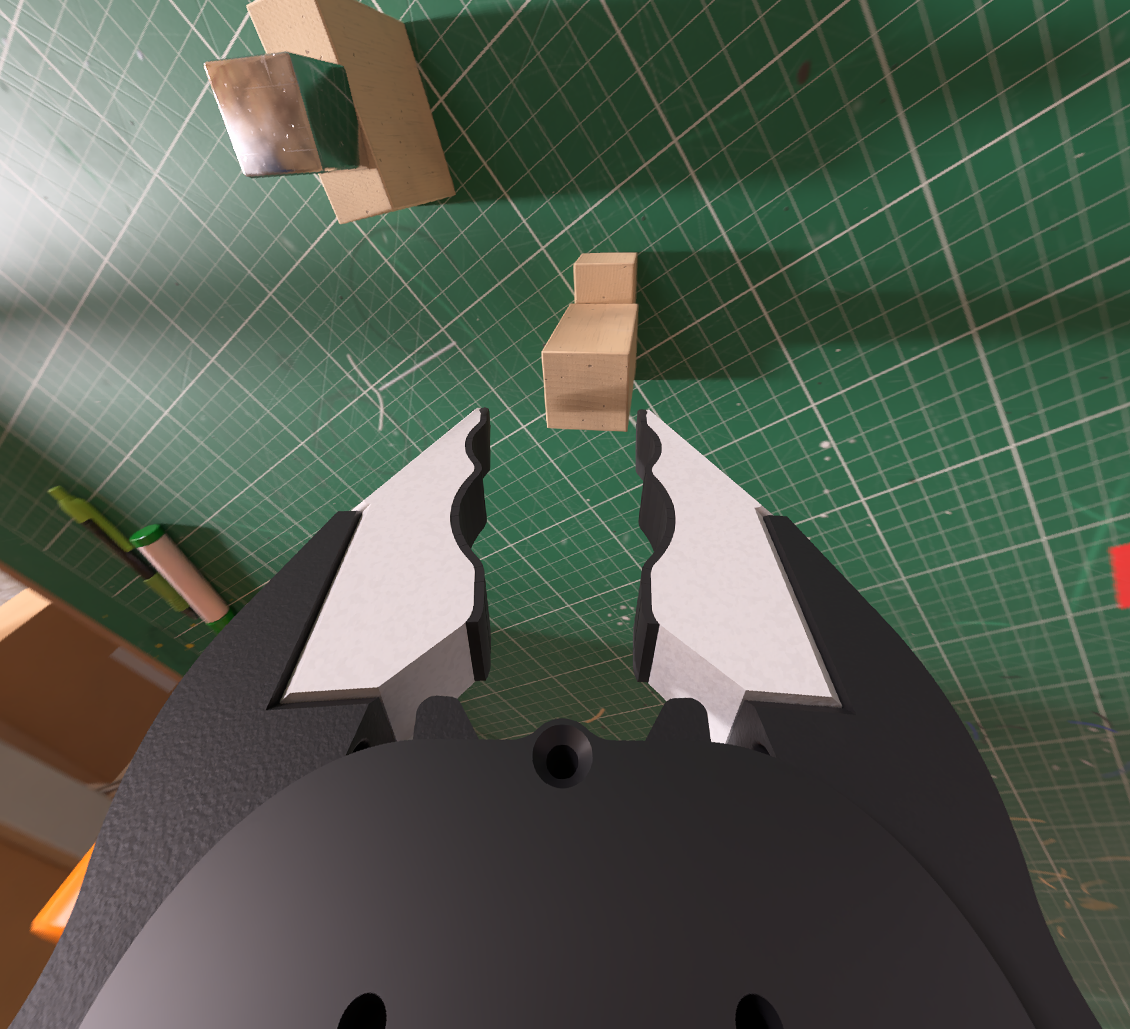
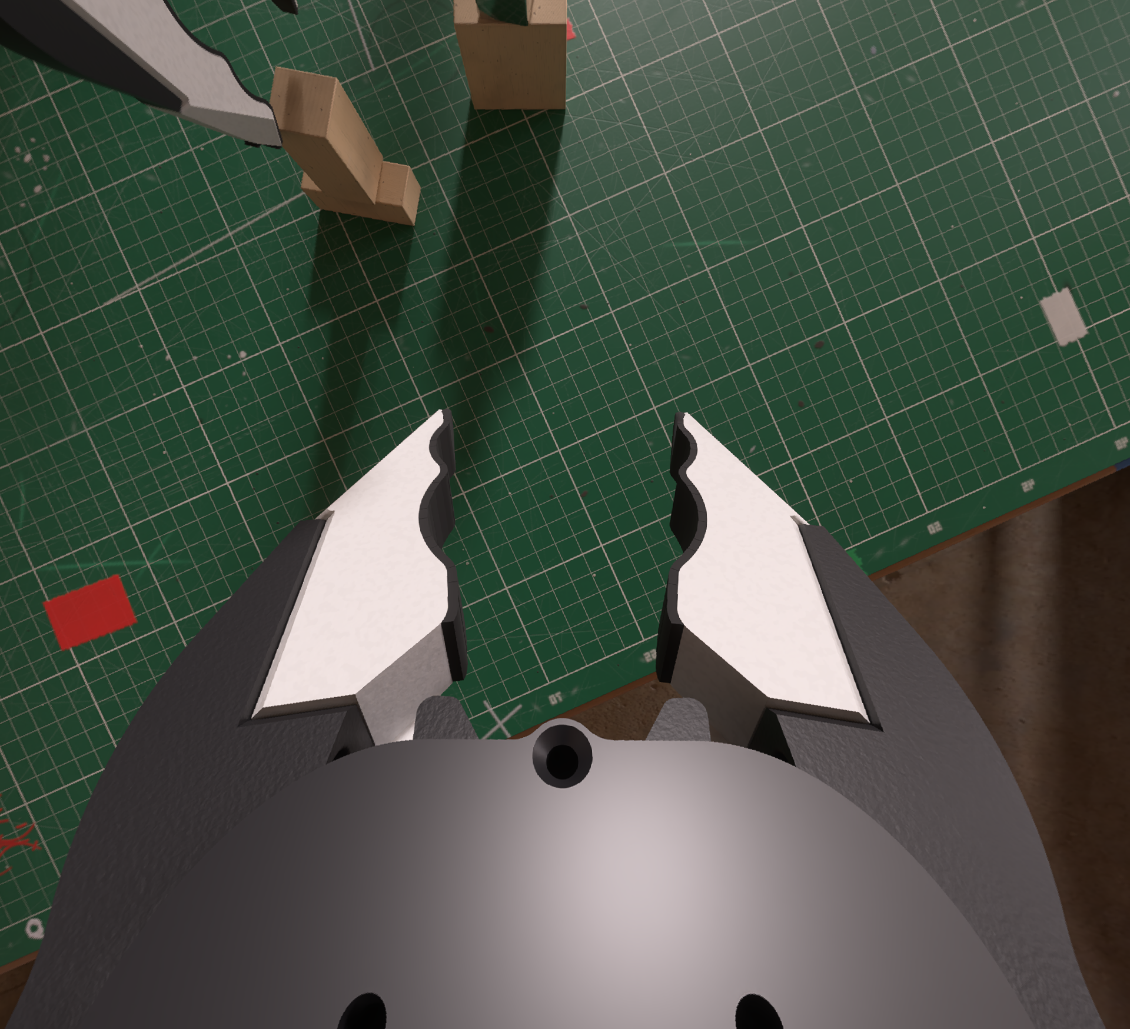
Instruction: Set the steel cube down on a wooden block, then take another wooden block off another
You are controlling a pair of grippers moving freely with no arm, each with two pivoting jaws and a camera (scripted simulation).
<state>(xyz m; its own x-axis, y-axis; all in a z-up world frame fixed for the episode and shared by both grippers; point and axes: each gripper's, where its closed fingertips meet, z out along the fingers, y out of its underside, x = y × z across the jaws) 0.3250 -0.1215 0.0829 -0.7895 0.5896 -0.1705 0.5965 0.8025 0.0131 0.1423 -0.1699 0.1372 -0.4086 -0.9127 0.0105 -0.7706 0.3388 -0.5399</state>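
Steel cube resting atop large wooden block; first step judged done. Second step left: tall wooden block standing on small wooden block, not yet lifted. Tall block's long axis upright off green worktop, top face toward left gripper. Left gripper poised just above that top face, jaws released, holding nothing. Right gripper well apart from both stacks, jaws spread, empty. Pens lying near worktop edge.
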